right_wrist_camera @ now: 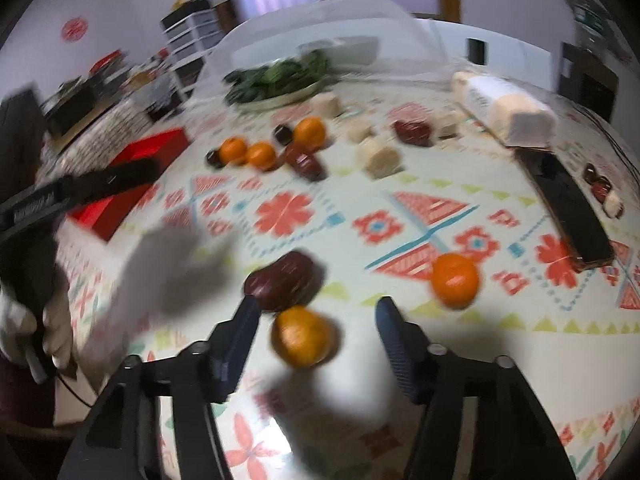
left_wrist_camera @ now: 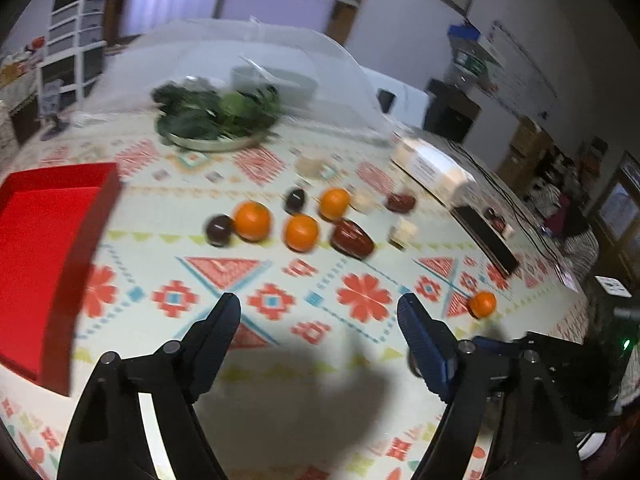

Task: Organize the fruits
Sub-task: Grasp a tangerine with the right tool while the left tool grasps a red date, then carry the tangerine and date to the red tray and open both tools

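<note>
- The right tongs (right_wrist_camera: 314,312) stand part open with an orange (right_wrist_camera: 305,336) lying between the two fingers, nearer the left finger; blur hides whether either pad touches it, and I judge it not yet gripped.
- Just beyond that orange, touching or nearly touching it, lies a dark red fruit (right_wrist_camera: 285,281), its long axis slanting up toward the right of the view, one end close to the left fingertip.
- A second orange (right_wrist_camera: 455,279) sits on the desk (right_wrist_camera: 400,184) off to the right of the right tongs, clear of both fingers.
- The left tongs (left_wrist_camera: 319,307) are wide open and hold nothing; only patterned cloth lies between the fingers.
- The red tray (left_wrist_camera: 48,240) lies to the left of the left tongs, so that hand is the nearer one to it, while the right hand is the nearer one to the close fruits.
- Farther out, straight ahead of the left tongs, a cluster waits: three oranges (left_wrist_camera: 253,221), two dark round fruits (left_wrist_camera: 219,230) and an oblong dark red fruit (left_wrist_camera: 352,238) with its long axis slanting down to the right.
- In my judgement the coming move turns on the near orange sitting off-centre toward the left finger of the right tongs.
- Beyond the cluster stands a plate of greens (left_wrist_camera: 216,120).
</note>
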`<move>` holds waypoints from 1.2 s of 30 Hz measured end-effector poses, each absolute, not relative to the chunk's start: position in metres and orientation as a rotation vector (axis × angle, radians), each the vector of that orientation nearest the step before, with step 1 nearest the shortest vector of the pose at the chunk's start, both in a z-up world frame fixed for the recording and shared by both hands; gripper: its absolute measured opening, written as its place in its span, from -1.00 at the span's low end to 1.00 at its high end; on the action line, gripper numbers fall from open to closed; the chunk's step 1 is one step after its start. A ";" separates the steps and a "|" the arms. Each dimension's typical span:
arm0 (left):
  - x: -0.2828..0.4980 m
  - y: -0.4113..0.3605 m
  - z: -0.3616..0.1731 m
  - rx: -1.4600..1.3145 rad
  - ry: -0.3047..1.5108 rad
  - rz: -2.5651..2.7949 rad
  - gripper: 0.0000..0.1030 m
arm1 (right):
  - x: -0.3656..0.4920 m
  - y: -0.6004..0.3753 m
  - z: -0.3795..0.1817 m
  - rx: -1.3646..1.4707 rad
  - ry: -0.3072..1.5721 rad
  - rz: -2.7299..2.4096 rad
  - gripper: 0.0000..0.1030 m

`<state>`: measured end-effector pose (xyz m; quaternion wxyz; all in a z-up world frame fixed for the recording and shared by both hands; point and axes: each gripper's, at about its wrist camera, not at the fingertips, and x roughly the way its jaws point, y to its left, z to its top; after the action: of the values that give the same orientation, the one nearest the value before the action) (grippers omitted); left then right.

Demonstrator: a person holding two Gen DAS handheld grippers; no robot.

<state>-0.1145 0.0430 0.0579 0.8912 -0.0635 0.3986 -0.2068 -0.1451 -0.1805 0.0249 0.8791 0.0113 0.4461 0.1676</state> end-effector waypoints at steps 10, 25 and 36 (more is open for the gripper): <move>-0.116 -0.019 0.036 -0.043 0.924 -0.557 0.56 | -0.157 -0.188 0.017 0.020 0.912 0.351 -0.31; -0.124 -0.065 0.013 0.144 0.964 -0.561 -0.38 | -0.177 -0.218 0.028 0.059 0.899 0.283 -0.30; -0.118 0.068 0.059 -0.131 0.844 -0.383 -0.38 | -0.158 -0.157 0.063 0.042 0.863 0.391 -0.30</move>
<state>-0.1176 0.0681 0.0587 0.8924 -0.0630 0.4068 -0.1847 -0.1585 -0.1569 0.0635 0.8896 0.0204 0.4156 0.1883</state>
